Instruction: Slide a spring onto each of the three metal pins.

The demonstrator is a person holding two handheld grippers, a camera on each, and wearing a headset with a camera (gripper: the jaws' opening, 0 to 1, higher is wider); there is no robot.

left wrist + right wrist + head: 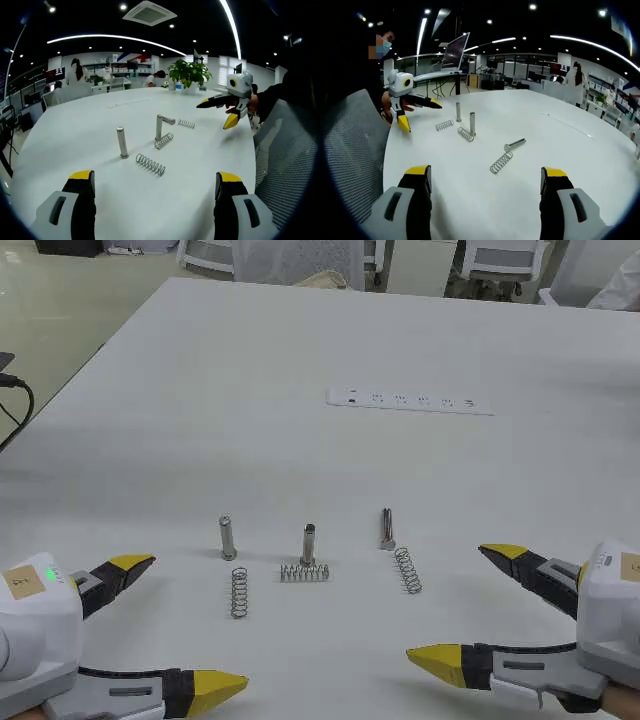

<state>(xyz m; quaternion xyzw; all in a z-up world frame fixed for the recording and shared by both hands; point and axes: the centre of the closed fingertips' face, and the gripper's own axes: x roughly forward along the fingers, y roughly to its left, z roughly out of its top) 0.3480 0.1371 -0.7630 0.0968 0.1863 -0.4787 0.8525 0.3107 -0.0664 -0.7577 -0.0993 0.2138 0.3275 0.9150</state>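
While the left gripper (197,620) and the right gripper (446,601) flank the parts at the near edge of the white table (300,340), each has its yellow-tipped jaws spread wide and grips nothing. Between them, the left pin (227,537) and the middle pin (308,543) stand upright; the right pin (387,528) lies on its side, as the right gripper view shows. All three springs lie loose on the table: the left spring (239,593) just in front of the left pin, the middle spring (304,573) crosswise at the foot of the middle pin, and the right spring (407,570) just beside the lying pin. Farther back rests a white power strip (410,400)
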